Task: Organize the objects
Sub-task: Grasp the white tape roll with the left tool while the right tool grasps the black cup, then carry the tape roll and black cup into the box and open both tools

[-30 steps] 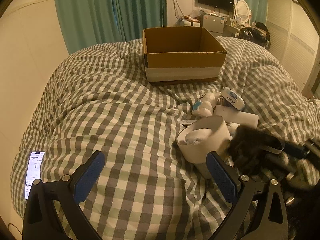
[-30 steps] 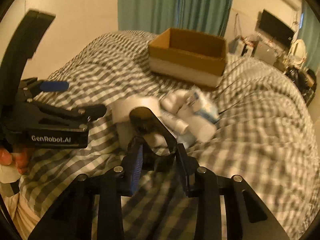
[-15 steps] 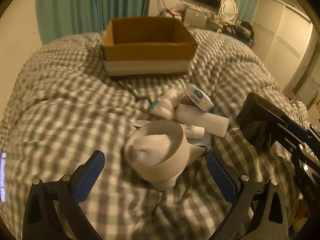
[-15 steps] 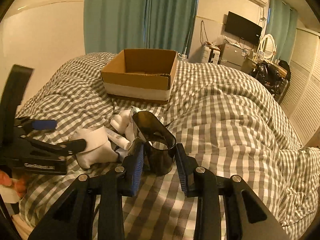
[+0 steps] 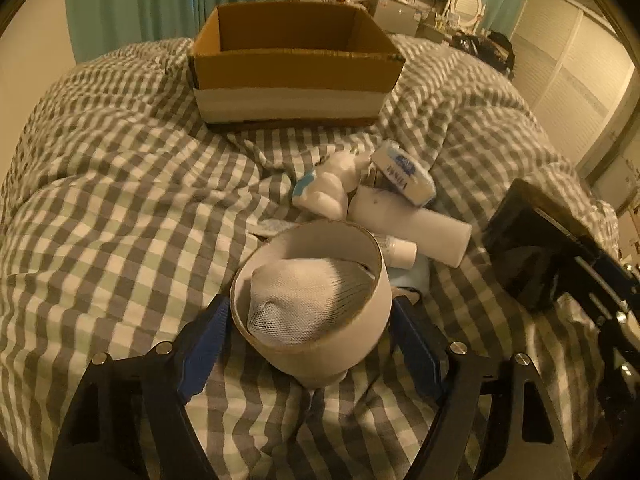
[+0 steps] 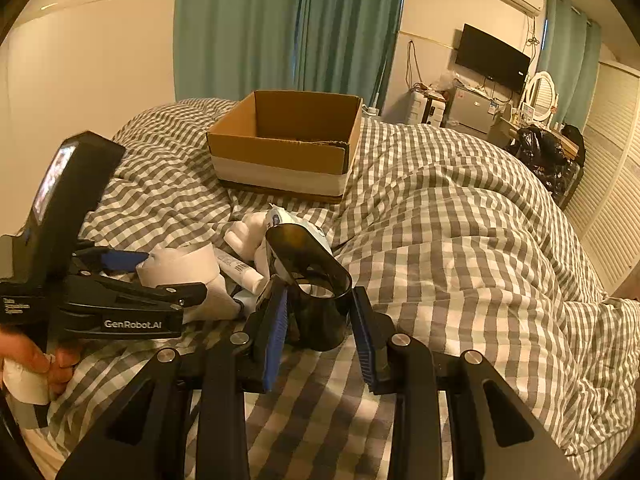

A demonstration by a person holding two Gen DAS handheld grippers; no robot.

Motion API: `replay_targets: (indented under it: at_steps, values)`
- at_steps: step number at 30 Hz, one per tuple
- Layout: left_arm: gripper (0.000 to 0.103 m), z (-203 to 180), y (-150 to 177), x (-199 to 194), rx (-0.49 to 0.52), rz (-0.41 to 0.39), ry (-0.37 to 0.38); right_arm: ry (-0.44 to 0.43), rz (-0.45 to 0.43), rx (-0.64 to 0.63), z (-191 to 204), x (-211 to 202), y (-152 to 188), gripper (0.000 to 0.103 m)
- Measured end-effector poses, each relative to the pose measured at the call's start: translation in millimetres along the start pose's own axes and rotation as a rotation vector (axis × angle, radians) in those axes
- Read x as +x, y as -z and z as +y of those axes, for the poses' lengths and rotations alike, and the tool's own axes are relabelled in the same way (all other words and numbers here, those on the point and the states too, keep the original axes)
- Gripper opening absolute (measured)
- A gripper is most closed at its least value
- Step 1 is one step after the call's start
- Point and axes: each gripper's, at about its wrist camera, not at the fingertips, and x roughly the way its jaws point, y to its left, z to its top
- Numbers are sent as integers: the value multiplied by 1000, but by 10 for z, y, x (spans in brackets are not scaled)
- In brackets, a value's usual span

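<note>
A wide white paper ring with a pale mesh sock inside lies on the checked bedspread. My left gripper straddles it. Its jaws are closing, and both blue pads touch the ring's sides. In the right wrist view the same gripper shows at the left with the ring between its fingers. My right gripper is shut on a dark translucent cup, held just above the bed; that cup shows at the right edge of the left wrist view. An open cardboard box stands further back.
Behind the ring lies a pile: a white tube, a tissue pack, a white bottle with a blue label and a small tube. A hand holds the left gripper's handle. Curtains, a television and furniture stand beyond the bed.
My left gripper came forward and down over the white ring, and its jaws drew in against it. My right gripper carried the dark cup off the pile to the right.
</note>
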Motion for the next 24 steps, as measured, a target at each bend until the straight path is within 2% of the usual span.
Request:
replay_targets:
  at_steps: [7,18,24]
  values:
    - [82,-2,-42,-267,15,-86,-53,5,-13,-17,55,-59,-46,30]
    - [82,-48,-97,-766,45,-224,-87,5,-57,-50,190,-268,-213,30]
    - [82,-51,-238,-978,69,-276,-124,18,-102,-87,257,-363,-453,30]
